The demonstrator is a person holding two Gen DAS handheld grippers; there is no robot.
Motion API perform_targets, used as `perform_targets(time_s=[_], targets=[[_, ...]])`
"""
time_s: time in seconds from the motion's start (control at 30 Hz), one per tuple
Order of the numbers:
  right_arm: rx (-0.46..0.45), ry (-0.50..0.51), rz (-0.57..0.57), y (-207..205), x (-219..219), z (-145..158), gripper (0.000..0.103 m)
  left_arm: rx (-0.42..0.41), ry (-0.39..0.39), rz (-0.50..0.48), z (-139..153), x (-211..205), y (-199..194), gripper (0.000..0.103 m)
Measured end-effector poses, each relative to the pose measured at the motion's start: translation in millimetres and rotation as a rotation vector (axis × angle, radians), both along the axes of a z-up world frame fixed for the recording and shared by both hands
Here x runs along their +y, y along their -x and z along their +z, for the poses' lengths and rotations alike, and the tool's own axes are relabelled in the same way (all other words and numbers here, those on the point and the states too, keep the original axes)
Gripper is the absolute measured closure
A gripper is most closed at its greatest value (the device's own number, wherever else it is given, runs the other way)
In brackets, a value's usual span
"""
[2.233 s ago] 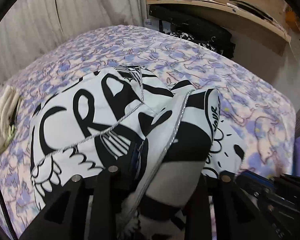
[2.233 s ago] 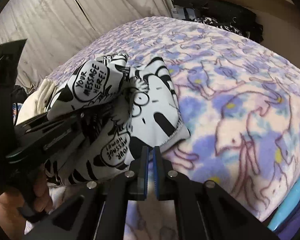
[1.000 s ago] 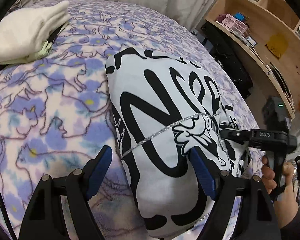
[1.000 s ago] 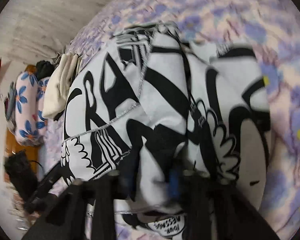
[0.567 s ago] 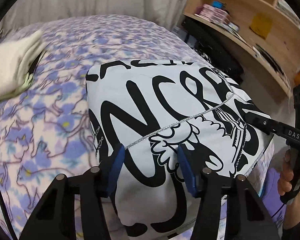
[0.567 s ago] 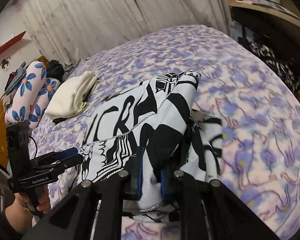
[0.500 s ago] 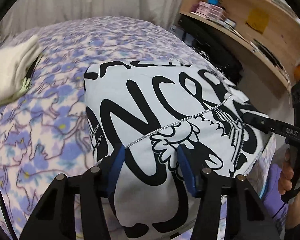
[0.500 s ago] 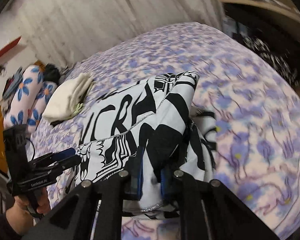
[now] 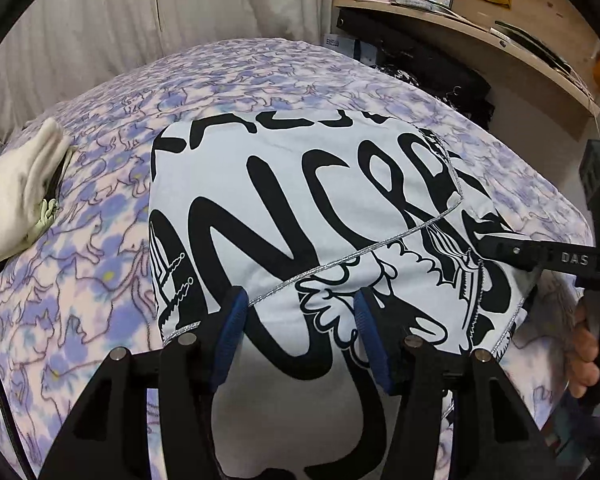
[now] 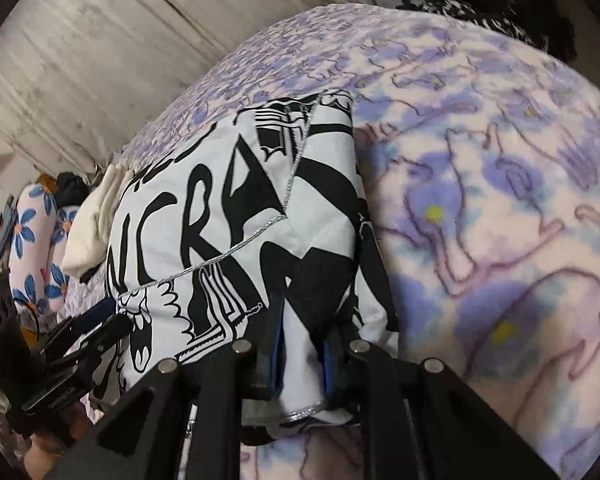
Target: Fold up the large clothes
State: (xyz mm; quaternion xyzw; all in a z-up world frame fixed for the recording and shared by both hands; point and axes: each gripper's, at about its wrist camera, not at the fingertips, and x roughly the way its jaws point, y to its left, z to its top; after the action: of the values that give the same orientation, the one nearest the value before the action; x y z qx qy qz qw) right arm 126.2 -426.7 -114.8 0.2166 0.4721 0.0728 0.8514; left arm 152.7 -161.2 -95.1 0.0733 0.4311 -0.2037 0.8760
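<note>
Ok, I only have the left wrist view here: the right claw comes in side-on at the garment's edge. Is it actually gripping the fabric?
Observer: Yes. In the right wrist view the right claw is clamped on a fold of the black-and-white garment, though its jaws have just opened slightly.
Operator: Anything past the cream cloth that I can't see?
Observer: A pillow with blue flowers lies just beyond the cream cloth.

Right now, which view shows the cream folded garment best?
Left wrist view: the cream folded garment lies sharp and unobstructed on the floral blanket, left of the black-and-white printed garment. In the right wrist view it is small, blurred and partly hidden behind that printed garment.
</note>
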Motion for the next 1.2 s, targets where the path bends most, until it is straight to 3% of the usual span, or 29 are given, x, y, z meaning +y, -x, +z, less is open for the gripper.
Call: perform_targets(time_s=[0.2, 0.33, 0.47, 0.67, 0.73, 0.8, 0.83, 0.87, 0.93, 1.03, 1.13, 1.2], targets=[[-0.037, 0.054, 0.030, 12, 2, 41, 0.062, 0.037, 0.065, -0.052, 14, 10, 5, 0.050], [-0.114, 0.074, 0.007, 11, -8, 65, 0.034, 0.018, 0.103, -0.064, 33, 19, 7, 0.050], [-0.106, 0.094, -0.013, -18, -15, 64, 0.032, 0.033, 0.145, -0.012, 41, 40, -16, 0.049], [-0.014, 0.024, -0.018, -83, -25, 28, 0.032, 0.190, 0.224, 0.055, 11, 69, -77, 0.049], [0.015, -0.018, -0.013, -101, -27, 16, 0.032, 0.184, 0.239, 0.074, 9, 71, -89, 0.049], [0.058, -0.050, -0.001, -114, -25, 5, 0.034, 0.179, 0.227, 0.073, 9, 67, -101, 0.049], [0.084, -0.042, 0.023, -121, -21, -2, 0.049, 0.175, 0.210, 0.073, 8, 63, -106, 0.049], [0.091, -0.003, 0.036, -124, -16, -3, 0.075, 0.168, 0.191, 0.070, 7, 60, -110, 0.049], [0.067, 0.097, 0.049, -124, -8, 4, 0.093, 0.160, 0.150, 0.071, 6, 51, -116, 0.049], [0.020, 0.151, 0.042, -120, -4, 12, 0.097, 0.127, 0.092, 0.087, 3, 43, -120, 0.049], [0.099, 0.141, 0.043, -127, -5, -20, 0.097, 0.134, 0.065, 0.109, -10, 39, -123, 0.049], [0.107, 0.153, 0.039, -128, -4, -22, 0.097, 0.107, 0.021, 0.105, -14, 33, -120, 0.049]])
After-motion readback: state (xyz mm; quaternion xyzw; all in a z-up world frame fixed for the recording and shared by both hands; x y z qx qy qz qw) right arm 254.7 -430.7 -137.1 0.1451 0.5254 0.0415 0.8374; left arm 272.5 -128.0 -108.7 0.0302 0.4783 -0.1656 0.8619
